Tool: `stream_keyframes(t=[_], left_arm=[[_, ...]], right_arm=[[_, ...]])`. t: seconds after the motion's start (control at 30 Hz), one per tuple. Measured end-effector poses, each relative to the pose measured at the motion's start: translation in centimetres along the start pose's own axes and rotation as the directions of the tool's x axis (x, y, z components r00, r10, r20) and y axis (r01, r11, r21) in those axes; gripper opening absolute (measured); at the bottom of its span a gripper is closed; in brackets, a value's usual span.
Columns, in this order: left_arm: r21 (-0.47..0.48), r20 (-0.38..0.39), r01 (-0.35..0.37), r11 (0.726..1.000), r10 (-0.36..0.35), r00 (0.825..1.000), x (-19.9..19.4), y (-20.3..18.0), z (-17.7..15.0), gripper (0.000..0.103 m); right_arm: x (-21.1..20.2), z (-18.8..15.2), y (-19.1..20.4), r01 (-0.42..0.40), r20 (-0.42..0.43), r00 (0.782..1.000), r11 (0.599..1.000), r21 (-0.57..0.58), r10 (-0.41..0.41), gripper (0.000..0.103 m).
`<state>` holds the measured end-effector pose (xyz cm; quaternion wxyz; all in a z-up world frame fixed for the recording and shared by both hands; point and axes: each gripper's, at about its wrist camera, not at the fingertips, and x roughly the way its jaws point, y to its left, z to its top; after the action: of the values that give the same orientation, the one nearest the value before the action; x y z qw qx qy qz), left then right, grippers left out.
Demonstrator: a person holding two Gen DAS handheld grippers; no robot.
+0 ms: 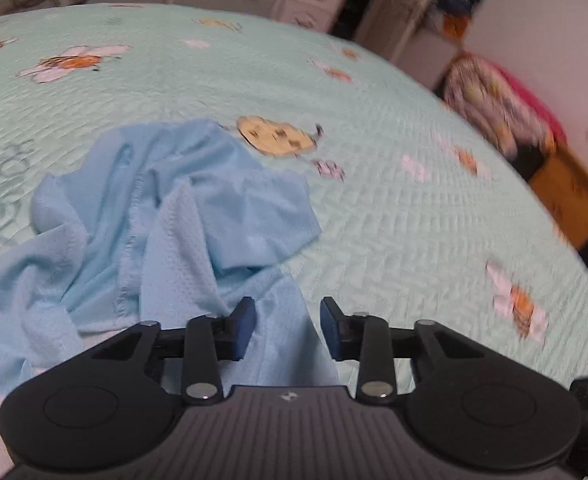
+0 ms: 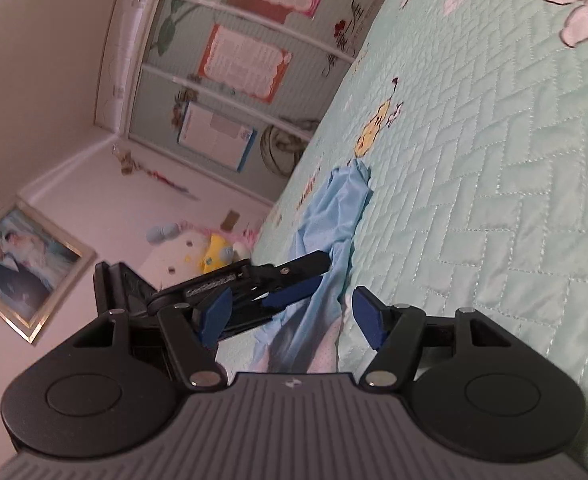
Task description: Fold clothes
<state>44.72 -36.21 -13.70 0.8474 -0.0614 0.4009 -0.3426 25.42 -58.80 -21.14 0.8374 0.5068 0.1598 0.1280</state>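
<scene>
My left gripper [image 1: 287, 326] has its jaws partly apart with a strip of the blue shirt [image 1: 165, 216] lying between the pads; I can't see the pads pressing it. The shirt sits crumpled on the mint quilt [image 1: 394, 216], bunched ahead and to the left of that gripper, its long run going from near-left toward far-centre, one flat flap pointing right. Its lower left part runs out of frame, and the wrinkles hide which end is collar or hem. The left wrist view is smeared on the right, so the clutter beyond the bed edge is hard to read.

My right gripper [image 2: 289, 316] is spread wide and rolled, with nothing gripped. Ahead of it the shirt [image 2: 334, 216] stretches away lengthwise, and the left gripper [image 2: 294, 292] reaches in from the left, its tip at the cloth
</scene>
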Motion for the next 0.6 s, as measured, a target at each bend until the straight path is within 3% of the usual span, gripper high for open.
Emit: stream_keyframes(t=[0.13, 0.2, 0.4, 0.53, 0.6], left_arm=[[-0.206, 0.179, 0.08, 0.975, -0.043, 0.983, -6.2, 2.2, -2.4, 0.039], [-0.271, 0.21, 0.156, 0.95, -0.1, 0.973, -9.9, 2.6, -4.8, 0.044], [-0.248, 0.142, 0.319, 0.915, -0.291, 0.946, -16.9, 0.1, -14.5, 0.052], [-0.333, 0.022, 0.367, 0.869, -0.382, 0.924, -16.0, -0.7, -18.9, 0.052], [-0.302, -0.022, 0.373, 0.877, -0.397, 0.917, -15.4, -1.8, -19.7, 0.052]], right_arm=[[1.3, 0.2, 0.7, 0.049, -0.047, 0.997, 0.995, -0.084, -0.053, 0.066], [2.8, 0.6, 1.1, 0.075, -0.082, 0.993, 0.988, -0.132, -0.087, 0.066], [9.0, 2.9, 2.3, 0.122, -0.226, 0.955, 0.948, -0.293, -0.192, 0.066], [11.3, 4.9, 1.6, 0.083, -0.326, 0.93, 0.961, -0.264, -0.169, 0.066], [12.2, 5.6, 1.3, 0.074, -0.363, 0.917, 0.964, -0.257, -0.167, 0.058]])
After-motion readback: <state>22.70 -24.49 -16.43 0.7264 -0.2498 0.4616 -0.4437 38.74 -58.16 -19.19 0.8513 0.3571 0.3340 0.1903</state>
